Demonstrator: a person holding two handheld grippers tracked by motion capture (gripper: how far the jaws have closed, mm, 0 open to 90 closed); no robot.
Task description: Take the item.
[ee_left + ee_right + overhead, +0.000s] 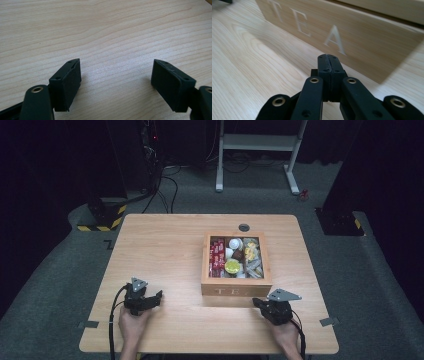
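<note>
Right claw (329, 58) pressed together, empty — near the engraved wooden box (352, 27). Left claw (116, 85) spread apart over bare wood-grain table (100, 30).

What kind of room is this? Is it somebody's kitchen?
Probably not a kitchen; it looks more like a lab or recording studio. A lone wooden table stands on grey carpet among dark walls, with floor cables and yellow-black striped stand bases nearby.
</note>
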